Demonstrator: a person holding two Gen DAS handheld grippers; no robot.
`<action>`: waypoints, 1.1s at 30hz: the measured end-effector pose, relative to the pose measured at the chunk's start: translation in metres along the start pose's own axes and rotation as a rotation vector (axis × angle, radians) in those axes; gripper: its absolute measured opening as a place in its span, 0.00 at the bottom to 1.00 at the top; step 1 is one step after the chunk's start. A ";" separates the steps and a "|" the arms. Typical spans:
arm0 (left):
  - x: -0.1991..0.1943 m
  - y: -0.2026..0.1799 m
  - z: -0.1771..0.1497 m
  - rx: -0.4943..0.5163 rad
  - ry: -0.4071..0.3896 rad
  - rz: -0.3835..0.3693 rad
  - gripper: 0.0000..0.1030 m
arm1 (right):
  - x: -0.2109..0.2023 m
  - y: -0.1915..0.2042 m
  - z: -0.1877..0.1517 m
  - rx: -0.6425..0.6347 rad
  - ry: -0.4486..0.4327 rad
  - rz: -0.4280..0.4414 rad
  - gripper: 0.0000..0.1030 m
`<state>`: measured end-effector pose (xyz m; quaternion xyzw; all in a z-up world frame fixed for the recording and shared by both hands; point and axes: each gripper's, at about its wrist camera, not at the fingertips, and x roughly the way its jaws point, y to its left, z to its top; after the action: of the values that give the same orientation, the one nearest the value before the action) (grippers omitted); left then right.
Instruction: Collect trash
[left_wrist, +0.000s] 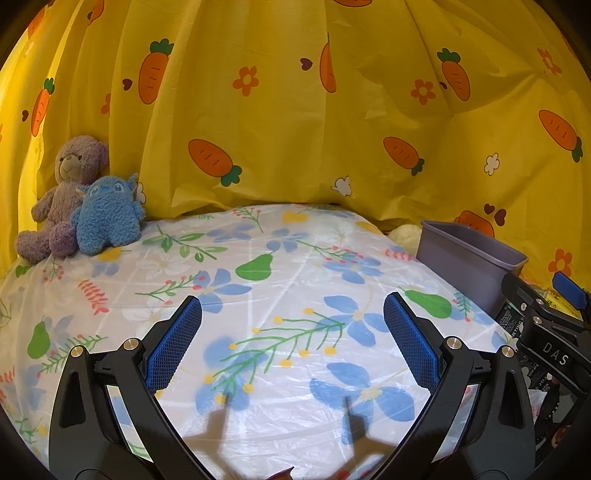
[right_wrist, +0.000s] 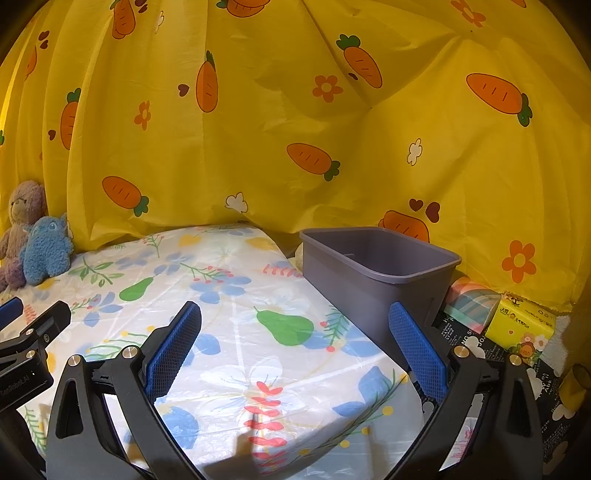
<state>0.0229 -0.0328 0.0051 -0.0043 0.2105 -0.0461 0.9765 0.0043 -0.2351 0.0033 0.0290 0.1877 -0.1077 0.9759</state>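
Note:
A grey plastic bin (right_wrist: 373, 280) stands at the right edge of the flower-print table cover (right_wrist: 229, 317); it looks empty from here. It also shows in the left wrist view (left_wrist: 469, 264). My left gripper (left_wrist: 291, 343) is open and empty over the table cover. My right gripper (right_wrist: 295, 343) is open and empty, its right finger (right_wrist: 417, 347) just in front of the bin's near wall. The right gripper's body shows at the right edge of the left wrist view (left_wrist: 550, 332). No loose trash shows on the cover.
Two plush toys, a purple bear (left_wrist: 62, 199) and a blue monster (left_wrist: 107, 218), sit at the far left. A yellow carrot-print curtain (right_wrist: 295, 110) hangs behind. Right of the bin lie a yellow tissue pack (right_wrist: 521, 325), a striped packet (right_wrist: 472, 302) and a black printed surface (right_wrist: 465, 343).

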 end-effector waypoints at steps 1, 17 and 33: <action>0.000 0.000 0.000 0.001 0.001 0.000 0.94 | 0.000 0.000 0.000 0.000 0.000 0.000 0.95; -0.002 0.001 0.001 -0.001 -0.001 0.006 0.94 | 0.001 0.001 -0.003 -0.005 0.004 0.008 0.95; -0.004 0.003 0.004 -0.004 -0.005 0.013 0.94 | 0.001 0.003 -0.004 -0.005 0.005 0.009 0.95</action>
<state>0.0212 -0.0290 0.0098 -0.0050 0.2084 -0.0391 0.9773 0.0047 -0.2324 -0.0006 0.0278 0.1901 -0.1029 0.9759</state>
